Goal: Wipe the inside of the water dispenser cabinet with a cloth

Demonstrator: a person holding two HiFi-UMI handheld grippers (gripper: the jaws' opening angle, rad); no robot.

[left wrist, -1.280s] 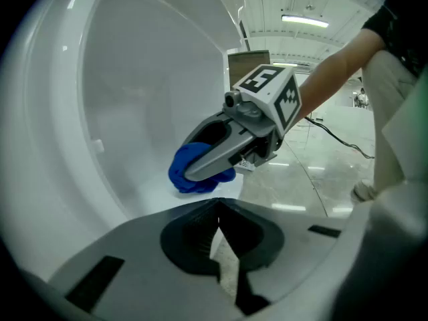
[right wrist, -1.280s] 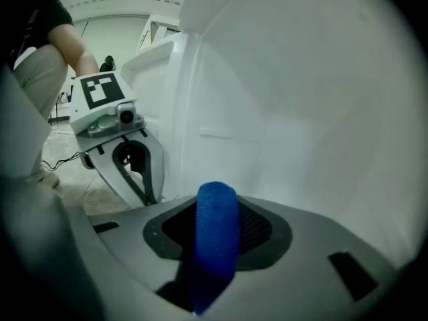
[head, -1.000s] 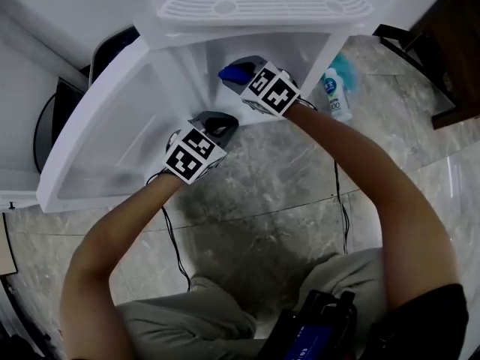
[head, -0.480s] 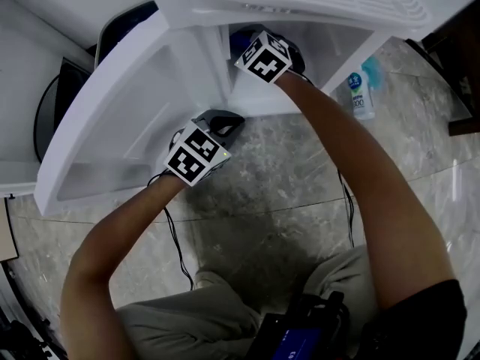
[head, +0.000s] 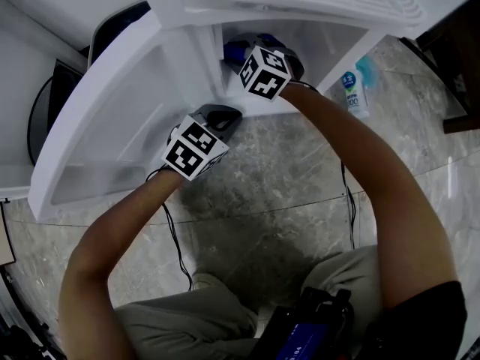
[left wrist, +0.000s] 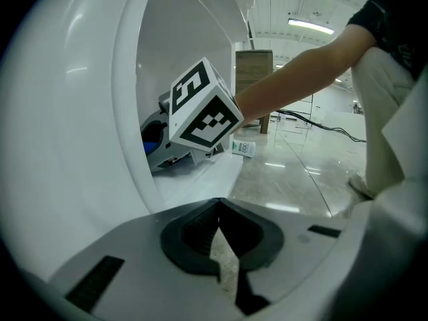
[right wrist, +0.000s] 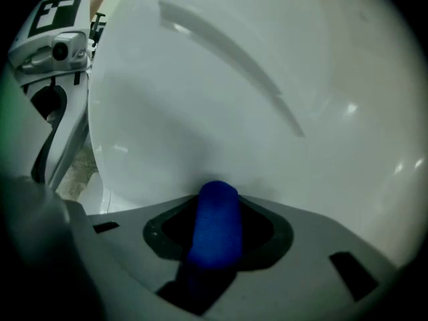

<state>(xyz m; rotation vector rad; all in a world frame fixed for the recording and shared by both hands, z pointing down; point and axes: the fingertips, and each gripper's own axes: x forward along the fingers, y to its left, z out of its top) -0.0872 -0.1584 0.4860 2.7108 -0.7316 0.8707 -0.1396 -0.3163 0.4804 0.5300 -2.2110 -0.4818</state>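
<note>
The blue cloth (right wrist: 215, 223) is clamped between the jaws of the right gripper (head: 253, 57), with its tip brought up to the white inner wall of the water dispenser cabinet (right wrist: 267, 112). The left gripper (left wrist: 219, 243) is held outside the opening, beside the open cabinet door (head: 105, 133), its jaws closed together on nothing. A small bottle (head: 350, 94) is seen on the marble floor (head: 285, 201) near the cabinet.

Left claw (left wrist: 219, 216) pinched shut empty, right claw (right wrist: 215, 209) clamped.
</note>
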